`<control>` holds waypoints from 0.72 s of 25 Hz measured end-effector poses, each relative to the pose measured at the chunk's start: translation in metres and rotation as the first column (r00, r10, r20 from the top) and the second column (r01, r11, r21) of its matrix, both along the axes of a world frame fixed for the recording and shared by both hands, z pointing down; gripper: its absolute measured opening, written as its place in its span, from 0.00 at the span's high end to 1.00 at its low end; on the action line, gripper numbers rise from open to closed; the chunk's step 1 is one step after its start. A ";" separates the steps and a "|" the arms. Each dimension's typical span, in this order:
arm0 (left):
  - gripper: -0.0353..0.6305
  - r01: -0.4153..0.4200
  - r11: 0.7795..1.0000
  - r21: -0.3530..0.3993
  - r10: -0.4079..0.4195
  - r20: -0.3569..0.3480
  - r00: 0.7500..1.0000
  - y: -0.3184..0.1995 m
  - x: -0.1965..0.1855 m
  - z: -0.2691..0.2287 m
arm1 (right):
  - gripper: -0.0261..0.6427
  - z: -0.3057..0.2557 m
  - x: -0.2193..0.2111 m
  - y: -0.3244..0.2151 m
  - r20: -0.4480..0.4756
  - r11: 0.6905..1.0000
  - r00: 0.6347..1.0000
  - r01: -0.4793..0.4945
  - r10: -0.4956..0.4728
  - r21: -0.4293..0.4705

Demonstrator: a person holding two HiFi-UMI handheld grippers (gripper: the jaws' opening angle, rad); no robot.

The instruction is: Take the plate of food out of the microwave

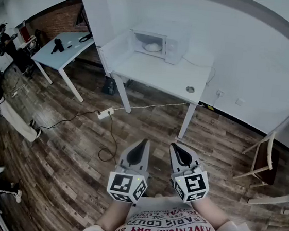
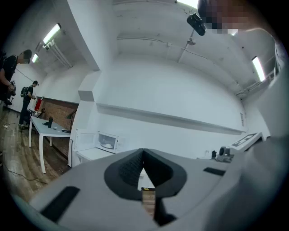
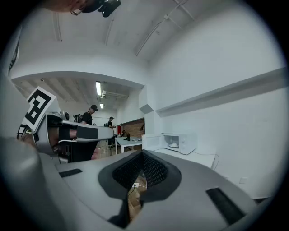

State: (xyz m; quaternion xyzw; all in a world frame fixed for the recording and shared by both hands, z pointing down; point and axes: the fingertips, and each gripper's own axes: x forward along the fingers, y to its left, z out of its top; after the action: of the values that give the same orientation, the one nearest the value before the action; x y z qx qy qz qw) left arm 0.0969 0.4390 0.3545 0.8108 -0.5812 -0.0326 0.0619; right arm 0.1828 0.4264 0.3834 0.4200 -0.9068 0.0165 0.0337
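While I hold both grippers low and well short of the microwave [image 1: 155, 45], I read the room from its left side across. Far left of the microwave stands a person [image 1: 6, 42], beside a second white table [image 1: 64, 49] with dark items on top. The microwave itself sits on a white table [image 1: 159, 72] against the wall. Its door [image 1: 119, 45] is swung wide open to the left. The plate of food [image 1: 153, 47] is inside the microwave, a pale mound on the floor of the chamber, touched by neither gripper. On the wood floor in front of the microwave's table lies a power strip [image 1: 105, 114] with its cable trailing.

Nearer me than the microwave, my left gripper [image 1: 142, 143] is clenched, with its jaws meeting at the tip on nothing. My right gripper [image 1: 178, 148], just beside it, is likewise closed and empty, and both point toward the microwave. Far right of the microwave stands a wooden chair [image 1: 263, 162].
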 end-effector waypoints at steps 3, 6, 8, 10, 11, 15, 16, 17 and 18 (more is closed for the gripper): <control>0.94 -0.001 1.000 -0.001 0.001 0.003 1.000 -0.002 0.002 -0.001 | 0.95 -0.002 0.001 -0.002 0.001 1.000 1.000 -0.001 0.001 0.001; 0.94 -0.005 1.000 -0.006 0.005 0.000 1.000 -0.002 0.002 0.001 | 0.95 -0.001 0.002 -0.002 0.005 1.000 1.000 -0.003 0.003 -0.006; 0.94 -0.003 1.000 -0.011 0.003 -0.003 1.000 -0.002 0.001 0.002 | 0.95 0.000 0.001 -0.002 0.005 1.000 1.000 -0.004 0.004 -0.012; 0.94 -0.002 1.000 -0.015 0.002 -0.002 1.000 -0.002 0.001 0.004 | 0.95 0.001 0.002 -0.003 0.008 1.000 1.000 -0.009 0.009 -0.014; 0.94 -0.003 1.000 -0.017 0.003 -0.001 1.000 -0.003 0.001 0.005 | 0.95 0.001 0.003 -0.004 0.014 1.000 1.000 -0.014 0.014 -0.015; 0.94 -0.006 1.000 -0.030 0.006 0.000 1.000 -0.005 0.002 0.008 | 0.95 0.002 0.005 -0.008 0.033 0.999 0.999 -0.029 0.029 -0.027; 0.94 -0.007 0.999 -0.033 0.007 0.000 1.000 -0.006 0.002 0.008 | 0.95 0.002 0.004 -0.008 0.033 0.999 0.999 -0.029 0.030 -0.028; 0.94 -0.008 0.999 -0.036 0.008 0.000 1.000 -0.006 0.001 0.008 | 0.95 0.002 0.004 -0.009 0.032 0.999 0.999 -0.028 0.029 -0.029; 0.94 -0.008 0.999 -0.040 0.008 -0.002 1.000 -0.006 0.001 0.009 | 0.95 0.003 0.003 -0.010 0.029 0.999 0.999 -0.027 0.028 -0.031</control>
State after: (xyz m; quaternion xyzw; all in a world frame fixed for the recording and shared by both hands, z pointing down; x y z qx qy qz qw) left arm 0.0983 0.4325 0.3639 0.8117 -0.5783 -0.0212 0.0787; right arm 0.1862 0.4165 0.3864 0.4317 -0.9009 0.0373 0.0264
